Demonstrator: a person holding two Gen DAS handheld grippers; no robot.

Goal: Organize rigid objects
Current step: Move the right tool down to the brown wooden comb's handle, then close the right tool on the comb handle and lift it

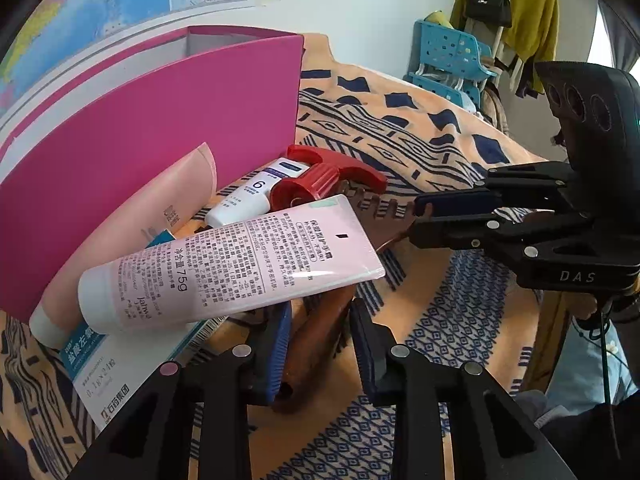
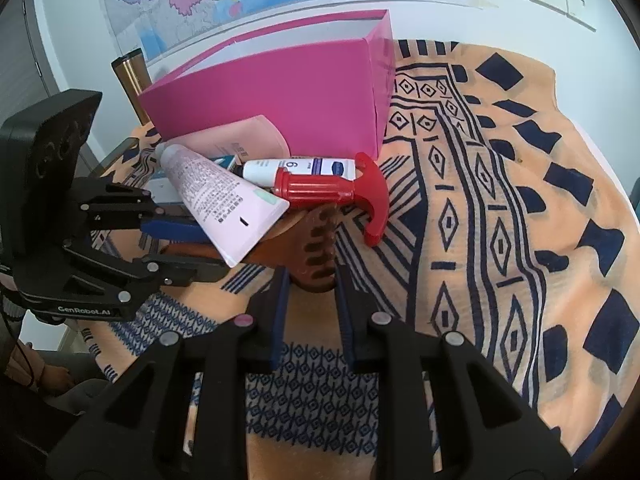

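Note:
A brown wooden comb (image 1: 316, 336) (image 2: 316, 240) lies on the patterned cloth under a pile. My left gripper (image 1: 320, 340) (image 2: 180, 236) straddles its handle end, with a gap on the right side. My right gripper (image 2: 310, 280) (image 1: 420, 216) is shut on the comb's toothed end. On top lie a pink hand-cream tube (image 1: 240, 264) (image 2: 224, 200), a red spray trigger (image 1: 320, 184) (image 2: 336, 188), a small white tube (image 1: 248, 196) (image 2: 296, 168), a peach tube (image 1: 132, 236) and a medicine box (image 1: 108, 368).
An open pink box (image 1: 160, 136) (image 2: 280, 100) stands behind the pile against the wall. A metal flask (image 2: 130, 80) stands to its left. The orange patterned cloth (image 2: 500, 200) covers the table. A blue chair (image 1: 448, 60) stands beyond the table's far side.

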